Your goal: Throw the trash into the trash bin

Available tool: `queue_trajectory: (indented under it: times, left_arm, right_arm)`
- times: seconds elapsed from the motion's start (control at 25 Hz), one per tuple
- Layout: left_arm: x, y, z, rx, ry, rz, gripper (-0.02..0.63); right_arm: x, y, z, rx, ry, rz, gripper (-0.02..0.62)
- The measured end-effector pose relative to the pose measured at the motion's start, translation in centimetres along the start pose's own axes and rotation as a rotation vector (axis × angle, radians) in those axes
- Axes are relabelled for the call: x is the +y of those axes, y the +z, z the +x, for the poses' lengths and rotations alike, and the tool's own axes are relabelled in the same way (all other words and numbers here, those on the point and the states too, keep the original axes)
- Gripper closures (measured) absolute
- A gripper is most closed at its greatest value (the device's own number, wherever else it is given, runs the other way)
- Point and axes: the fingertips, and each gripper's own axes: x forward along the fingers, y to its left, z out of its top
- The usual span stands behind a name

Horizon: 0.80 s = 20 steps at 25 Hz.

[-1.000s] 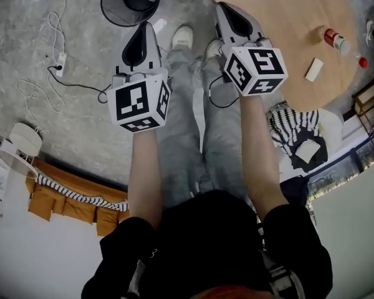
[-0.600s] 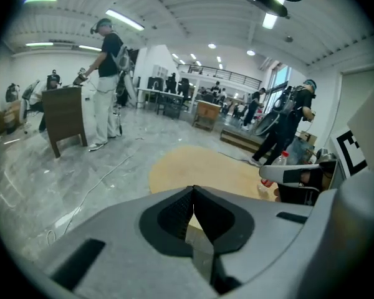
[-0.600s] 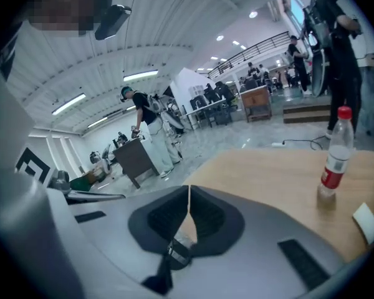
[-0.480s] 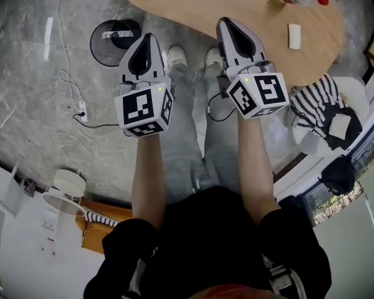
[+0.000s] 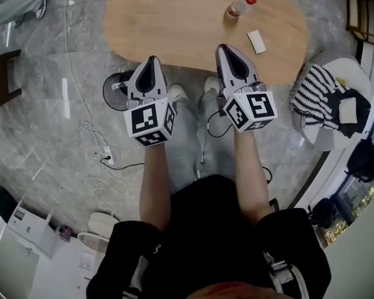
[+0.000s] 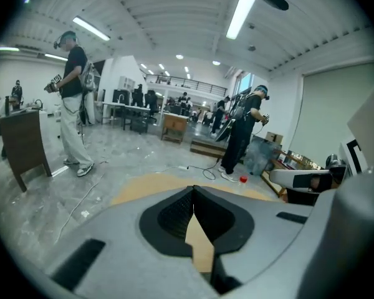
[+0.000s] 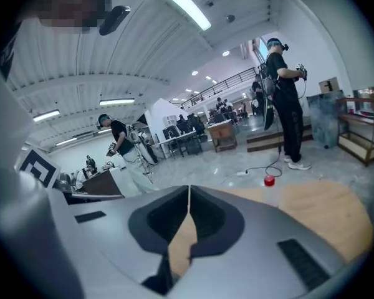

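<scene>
Both grippers are held side by side above the person's legs, marker cubes toward the camera, pointing at the near edge of an oval wooden table [image 5: 174,17]. The left gripper [image 5: 153,60] and the right gripper [image 5: 222,47] each show jaws drawn together. A black trash bin [image 5: 114,95] stands on the grey floor just beside the left gripper, partly hidden by it. On the table lie a red-capped bottle [image 5: 240,6] and a small white piece [image 5: 257,41], a little apart; a striped cloth [image 5: 315,95] drapes a seat at the right

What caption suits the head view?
Left tongs and right tongs, both shut and empty, face a wooden table with a bottle and white scrap; black bin on the floor.
</scene>
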Motion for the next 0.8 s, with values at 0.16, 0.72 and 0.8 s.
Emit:
queue_trajectory:
  times: [0.16,0.72,0.8]
  left_arm:
    - [-4.0,2.4,0.8,-0.023,-0.053,0.031,0.601]
    - [-14.2,1.6,8.6,0.028,-0.107,0.081,0.601]
    - [-14.8,0.9,9.8,0.039,-0.104,0.081,0.601]
  right_arm:
    - [-2.8,2.6,-2.3,-0.055,-0.056,0.000,0.580]
    - [-14.7,1.7,-1.0,-0.001,-0.071,-0.015,0.440]
    - [-16.1,1.1,-0.1,0.014,-0.061,-0.024,0.430]
